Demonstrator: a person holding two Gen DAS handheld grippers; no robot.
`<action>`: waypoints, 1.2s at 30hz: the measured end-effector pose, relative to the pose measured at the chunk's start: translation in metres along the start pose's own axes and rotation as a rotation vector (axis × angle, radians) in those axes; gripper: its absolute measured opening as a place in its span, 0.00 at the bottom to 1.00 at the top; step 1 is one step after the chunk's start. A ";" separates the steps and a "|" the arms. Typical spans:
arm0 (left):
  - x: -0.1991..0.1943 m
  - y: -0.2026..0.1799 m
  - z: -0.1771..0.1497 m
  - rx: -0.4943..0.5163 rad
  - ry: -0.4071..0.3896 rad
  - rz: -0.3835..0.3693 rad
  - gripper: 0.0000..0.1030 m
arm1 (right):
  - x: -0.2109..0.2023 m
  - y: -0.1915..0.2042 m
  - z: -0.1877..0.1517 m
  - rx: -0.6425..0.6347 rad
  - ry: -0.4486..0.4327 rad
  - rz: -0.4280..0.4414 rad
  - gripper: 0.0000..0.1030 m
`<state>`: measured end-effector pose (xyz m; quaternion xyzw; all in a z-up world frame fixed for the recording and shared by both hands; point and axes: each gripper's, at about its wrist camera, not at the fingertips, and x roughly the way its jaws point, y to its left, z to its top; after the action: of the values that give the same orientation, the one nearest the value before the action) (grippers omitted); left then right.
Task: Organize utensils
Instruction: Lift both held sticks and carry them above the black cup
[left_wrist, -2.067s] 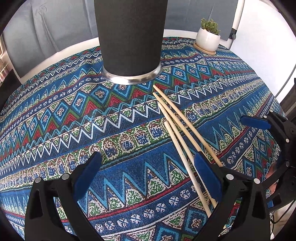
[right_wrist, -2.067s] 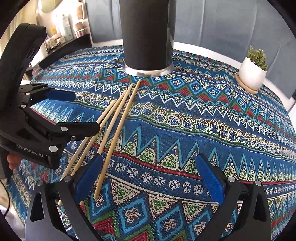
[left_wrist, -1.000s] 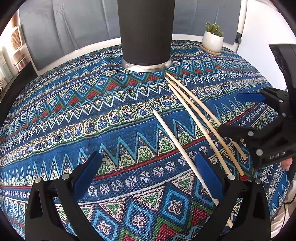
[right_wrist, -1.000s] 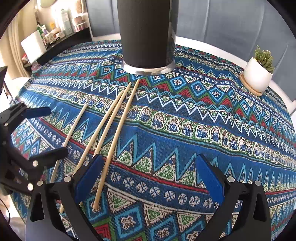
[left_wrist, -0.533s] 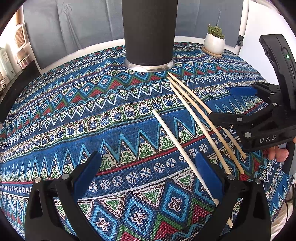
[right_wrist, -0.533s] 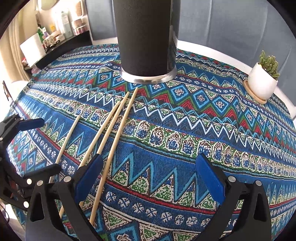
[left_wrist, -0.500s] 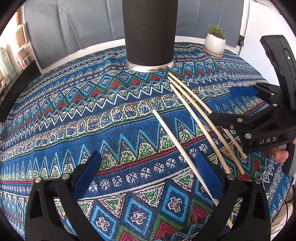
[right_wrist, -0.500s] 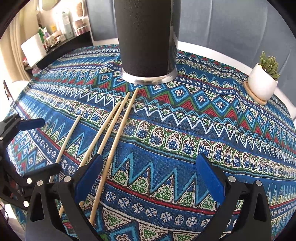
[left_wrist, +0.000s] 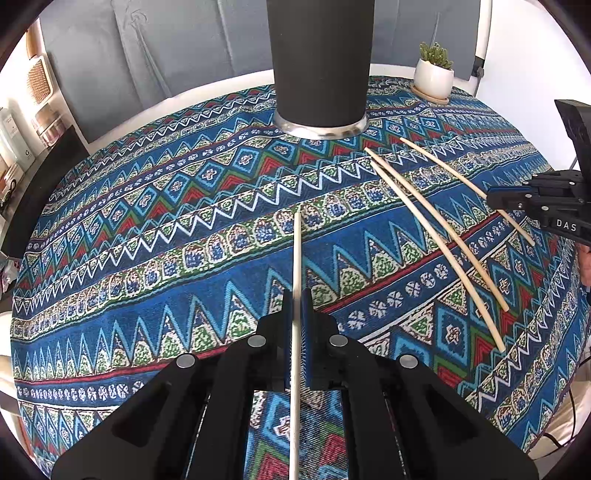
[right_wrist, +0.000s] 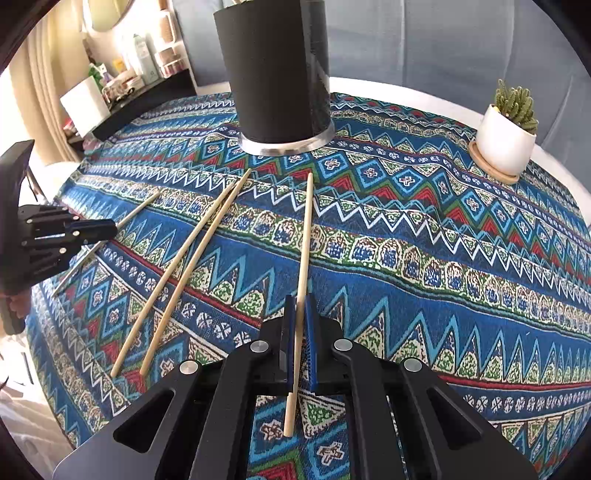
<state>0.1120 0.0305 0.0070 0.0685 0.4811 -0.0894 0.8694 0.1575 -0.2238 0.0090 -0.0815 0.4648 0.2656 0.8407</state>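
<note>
Before the black holder (right_wrist: 273, 74), left gripper (left_wrist: 296, 314) and right gripper (right_wrist: 300, 321) each clamped on one chopstick (left_wrist: 296, 258), likely so both can go in upright.

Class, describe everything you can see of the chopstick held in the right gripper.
The chopstick is a thin, straight, pale stick, wood or bamboo by its look, plain and unmarked. The right gripper is shut on it near its blunt back end, blue pads pressing both sides; a short stub sticks out behind them. Its long front part points toward the black cup, the tip short of the cup's metal base. Whether the tip touches the cloth cannot be told.
</note>
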 end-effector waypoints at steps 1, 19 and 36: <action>0.000 0.003 0.000 -0.008 0.009 -0.003 0.05 | -0.001 -0.002 -0.003 0.006 -0.007 0.008 0.05; -0.024 0.035 0.019 -0.064 -0.033 0.068 0.05 | -0.059 -0.024 -0.011 0.058 -0.145 0.058 0.05; -0.073 0.042 0.077 -0.040 -0.182 0.095 0.05 | -0.108 -0.013 0.019 0.077 -0.350 0.139 0.05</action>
<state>0.1468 0.0620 0.1113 0.0654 0.3979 -0.0442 0.9140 0.1320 -0.2673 0.1069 0.0304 0.3259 0.3152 0.8908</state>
